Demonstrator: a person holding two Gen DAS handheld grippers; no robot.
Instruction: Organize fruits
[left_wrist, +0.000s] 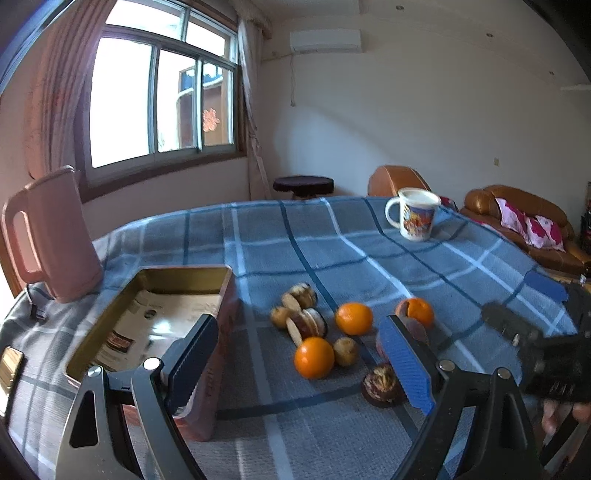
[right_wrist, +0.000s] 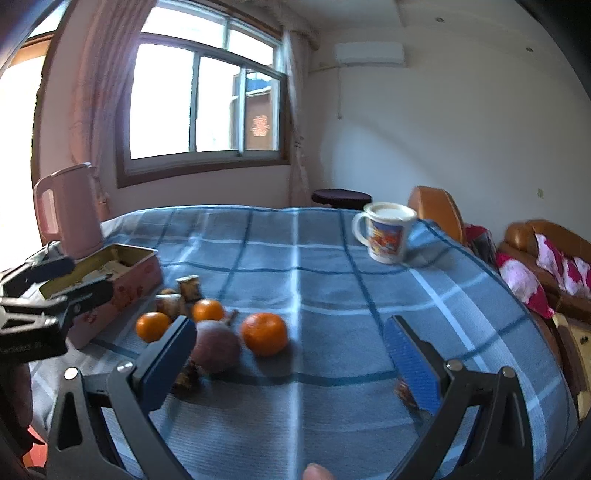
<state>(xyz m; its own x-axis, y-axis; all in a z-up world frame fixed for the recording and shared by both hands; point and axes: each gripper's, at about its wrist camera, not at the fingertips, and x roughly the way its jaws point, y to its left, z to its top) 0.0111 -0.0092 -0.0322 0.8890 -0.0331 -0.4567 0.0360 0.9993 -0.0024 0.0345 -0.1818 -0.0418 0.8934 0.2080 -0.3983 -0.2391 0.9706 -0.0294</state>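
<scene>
Kettle: pink kettle (left_wrist: 48, 236) stands at the far left of the desk (left_wrist: 332, 240), just behind the tin.
Tin: open tin (left_wrist: 147, 317) lies left of the fruit, only a paper liner inside, no fruit.
Left hand-held gripper (left_wrist: 299, 365): fingers spread wide, holding nothing, above the near oranges.
Fruit: three oranges (left_wrist: 354, 317) and several brown dried fruits (left_wrist: 303, 321) lie loose on the cloth, right of the tin; a purplish round fruit (right_wrist: 218, 347) lies beside them.
Right hand-held gripper (right_wrist: 291, 365): fingers spread, empty, near the right-most orange.
Step, as judged: the start; first pick pending.
Next move: needs closing on one orange, then carrying it left into the tin.
Mug: white printed mug (left_wrist: 413, 218) stands far right, well apart.
Surface: blue checked cloth.
Room: window, curtains, brown sofa.
</scene>
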